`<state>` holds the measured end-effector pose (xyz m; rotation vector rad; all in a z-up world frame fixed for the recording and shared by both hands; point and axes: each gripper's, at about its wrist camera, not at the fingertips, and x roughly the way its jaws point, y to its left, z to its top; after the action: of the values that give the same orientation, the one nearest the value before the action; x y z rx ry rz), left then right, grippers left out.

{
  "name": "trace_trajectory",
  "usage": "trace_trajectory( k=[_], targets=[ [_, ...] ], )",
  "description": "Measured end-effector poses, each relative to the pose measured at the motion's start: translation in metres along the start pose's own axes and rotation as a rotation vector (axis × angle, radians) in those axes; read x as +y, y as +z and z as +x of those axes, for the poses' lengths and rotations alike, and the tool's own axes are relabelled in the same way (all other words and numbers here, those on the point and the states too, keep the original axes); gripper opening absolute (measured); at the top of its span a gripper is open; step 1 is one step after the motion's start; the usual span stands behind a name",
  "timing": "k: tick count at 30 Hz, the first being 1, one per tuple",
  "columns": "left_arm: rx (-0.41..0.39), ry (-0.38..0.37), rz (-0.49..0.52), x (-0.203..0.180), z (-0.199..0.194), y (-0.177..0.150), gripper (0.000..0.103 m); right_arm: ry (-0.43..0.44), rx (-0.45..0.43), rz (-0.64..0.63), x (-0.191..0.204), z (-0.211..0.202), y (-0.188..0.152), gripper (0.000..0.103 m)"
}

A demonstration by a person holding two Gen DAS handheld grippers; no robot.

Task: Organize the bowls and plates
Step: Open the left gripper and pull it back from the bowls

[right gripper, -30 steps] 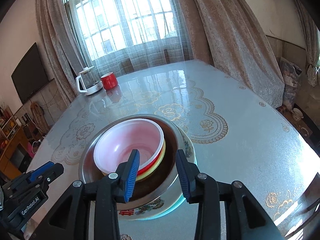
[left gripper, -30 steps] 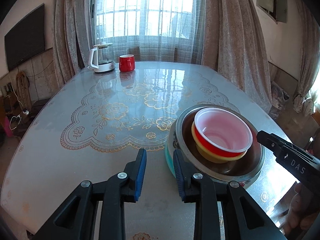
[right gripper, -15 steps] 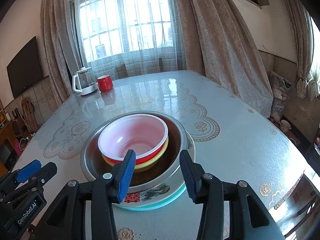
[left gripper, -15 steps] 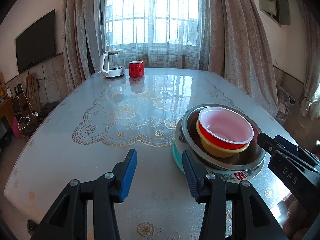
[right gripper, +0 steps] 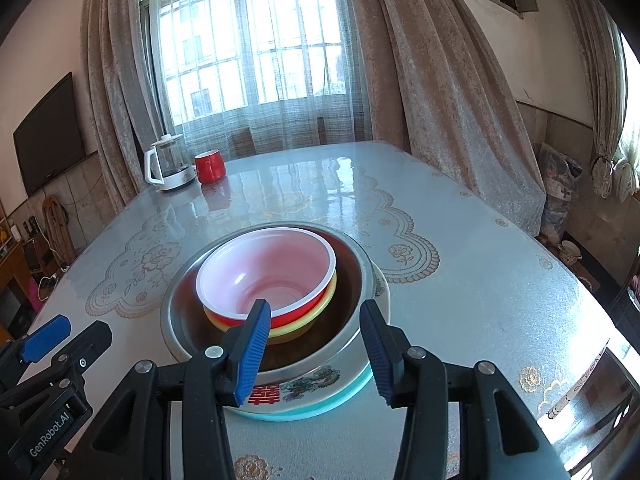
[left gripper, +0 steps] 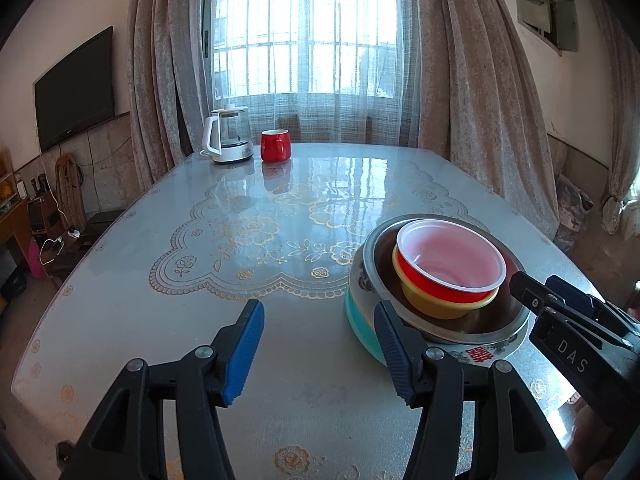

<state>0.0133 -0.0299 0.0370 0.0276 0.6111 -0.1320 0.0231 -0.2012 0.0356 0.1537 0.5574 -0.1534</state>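
Nested stack (right gripper: 276,304) sits on table (right gripper: 460,280), dead ahead of my right gripper (right gripper: 316,354), jaws apart, empty. Left gripper (left gripper: 318,350) opening, nothing between; stack lies off its right side. Right nearer.

Left wrist view: low over the near edge of the table (left gripper: 168,320), tilted down and facing the window (left gripper: 304,36), with the nested stack of bowls (left gripper: 448,272) off to its right and the right gripper (left gripper: 536,292) entering at the right edge. Right wrist view: close behind that stack of bowls (right gripper: 272,276), facing the same window (right gripper: 248,44), with the left gripper (right gripper: 68,332) at lower left. Shared by both: stack, tabletop, kettle (left gripper: 228,134) and red mug (left gripper: 275,145).
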Motion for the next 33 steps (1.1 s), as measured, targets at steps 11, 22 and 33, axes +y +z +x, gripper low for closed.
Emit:
trace_trajectory(
  k=[11,22,33],
  targets=[
    [-0.018,0.008,-0.001,-0.0001,-0.0023,0.0045,0.060,0.006,-0.004,-0.010,0.0038,-0.0001,0.0024,0.047],
    [-0.025,0.011,0.002,0.0004,-0.0035,0.0059,0.061,0.007,-0.007,-0.011,0.0036,0.0020,0.0030,0.047],
    [-0.049,0.011,0.005,-0.0015,-0.0043,0.0067,0.065,0.005,0.000,-0.008,0.0025,0.0063,0.0011,0.047]
  ],
)
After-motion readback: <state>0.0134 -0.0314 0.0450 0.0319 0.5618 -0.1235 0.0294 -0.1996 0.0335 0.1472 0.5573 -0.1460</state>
